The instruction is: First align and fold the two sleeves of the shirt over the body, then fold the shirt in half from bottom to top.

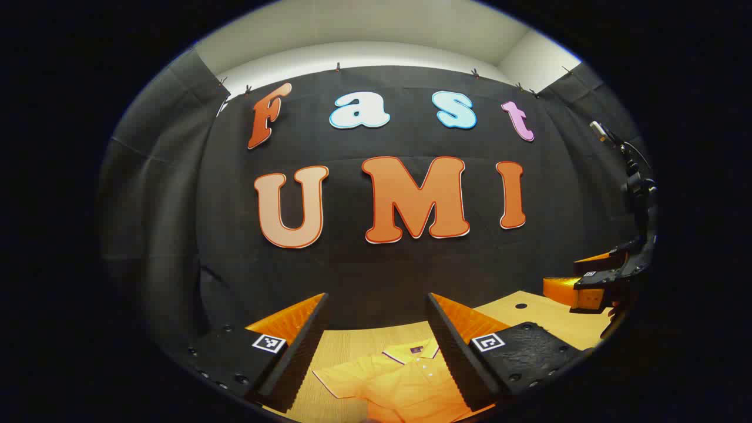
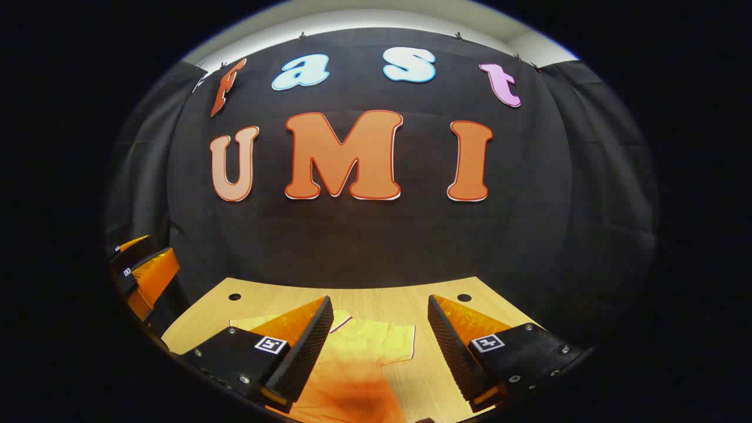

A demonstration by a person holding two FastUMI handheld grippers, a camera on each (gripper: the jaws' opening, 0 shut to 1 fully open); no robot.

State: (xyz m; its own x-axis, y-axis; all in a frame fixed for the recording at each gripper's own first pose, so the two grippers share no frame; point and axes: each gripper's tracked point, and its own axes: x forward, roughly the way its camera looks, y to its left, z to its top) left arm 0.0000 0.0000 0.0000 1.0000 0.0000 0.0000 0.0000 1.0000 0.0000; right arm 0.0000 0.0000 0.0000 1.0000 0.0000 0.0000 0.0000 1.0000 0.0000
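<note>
Grippers, left [image 1: 376, 329] and right [image 2: 376, 329], hang wide open and empty above the shirt [image 1: 405, 382], which lies flat on the wooden surface [image 2: 364, 302]. Fabric looks light, limp and non-slippery; pinch each sleeve [image 2: 390, 341] at its hem edge.

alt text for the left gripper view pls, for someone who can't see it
A yellow polo shirt lies flat on a light wooden table, collar toward the black cloth wall, seen between the left gripper's two open fingers, which hover above it. The right gripper hangs over the table's right side, also open.
</note>
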